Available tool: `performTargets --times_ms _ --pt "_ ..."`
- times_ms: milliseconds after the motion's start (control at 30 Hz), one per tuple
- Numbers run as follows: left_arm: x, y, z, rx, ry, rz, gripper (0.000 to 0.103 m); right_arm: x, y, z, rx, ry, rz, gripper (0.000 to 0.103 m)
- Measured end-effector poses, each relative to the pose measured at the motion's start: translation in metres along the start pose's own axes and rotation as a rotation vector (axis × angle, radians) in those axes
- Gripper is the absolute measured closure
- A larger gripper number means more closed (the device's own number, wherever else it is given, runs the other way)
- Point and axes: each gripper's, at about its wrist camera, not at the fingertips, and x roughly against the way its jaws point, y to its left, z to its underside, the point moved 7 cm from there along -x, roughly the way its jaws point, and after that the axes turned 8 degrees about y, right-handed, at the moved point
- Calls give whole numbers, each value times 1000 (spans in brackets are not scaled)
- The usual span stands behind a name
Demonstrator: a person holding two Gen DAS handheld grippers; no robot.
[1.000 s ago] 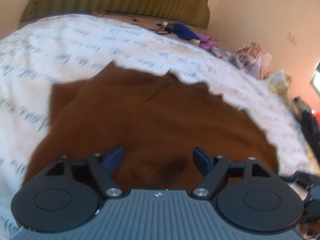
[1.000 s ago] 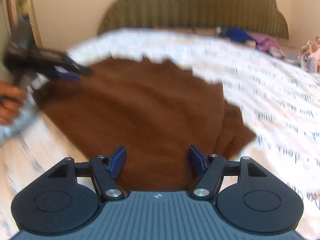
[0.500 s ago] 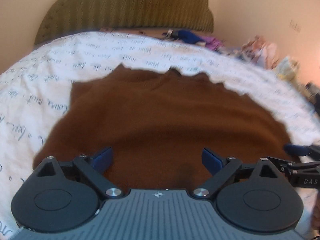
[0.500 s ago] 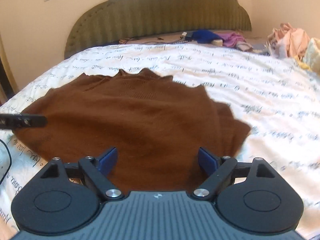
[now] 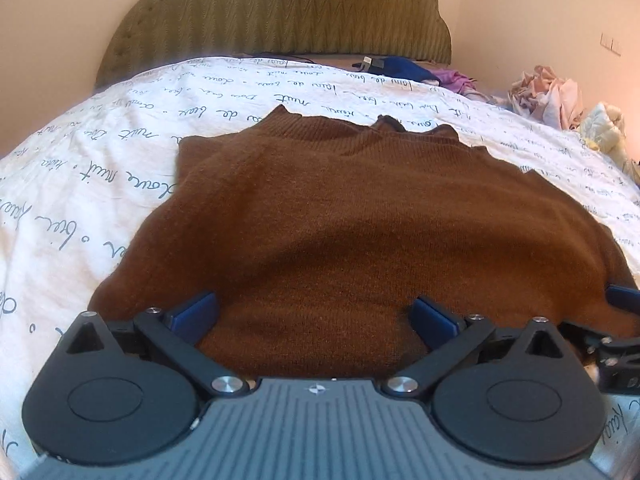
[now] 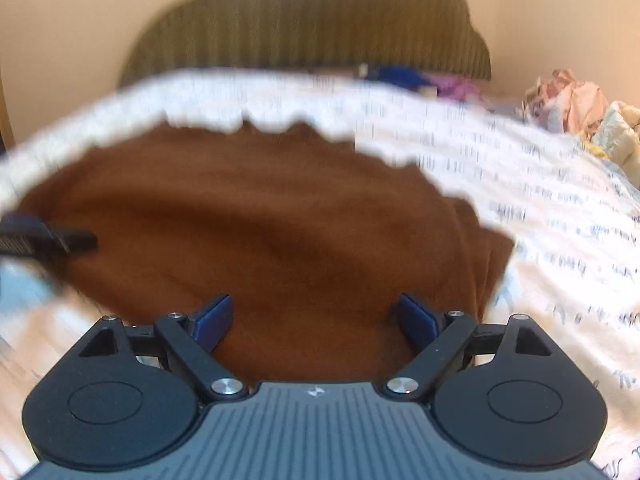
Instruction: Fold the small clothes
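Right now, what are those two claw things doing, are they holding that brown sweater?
Left gripper: jaws opening wide, holding nothing; the brown sweater lies flat on the bed beneath.
Right gripper: jaws opening too, nothing gripped, over the sweater's near edge.

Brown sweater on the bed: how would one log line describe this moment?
brown sweater: flat on bedspread | left gripper: opening, empty | right gripper: opening, empty | fold: not started

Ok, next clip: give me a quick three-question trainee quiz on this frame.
1. True or false: the brown sweater lies spread on the bedsheet.
2. What stands behind the bed? A) olive headboard B) mirror C) bookshelf
3. Is cloth pinched by the left gripper or the right gripper?

Key: 1 true. 2 A. 3 No: both sets of jaws are opening above the sweater, pads not pressing it.
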Motion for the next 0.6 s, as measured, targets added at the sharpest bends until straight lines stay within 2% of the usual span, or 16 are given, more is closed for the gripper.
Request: performTargets --times_ms 33,133,267,600 --pt "-1 -1 0 -3 2 -3 0 2 -5 1 -19 -20 -22 7" --pt "-2 -1 0 0 -1 -13 0 8 -15 5 -60 -9 -74 7" --pt "-3 -1 0 4 -1 -15 0 16 -10 14 -39 0 -34 7" --pt "-3 -3 1 -8 3 -45 0 23 -15 30 -77 8 -54 7"
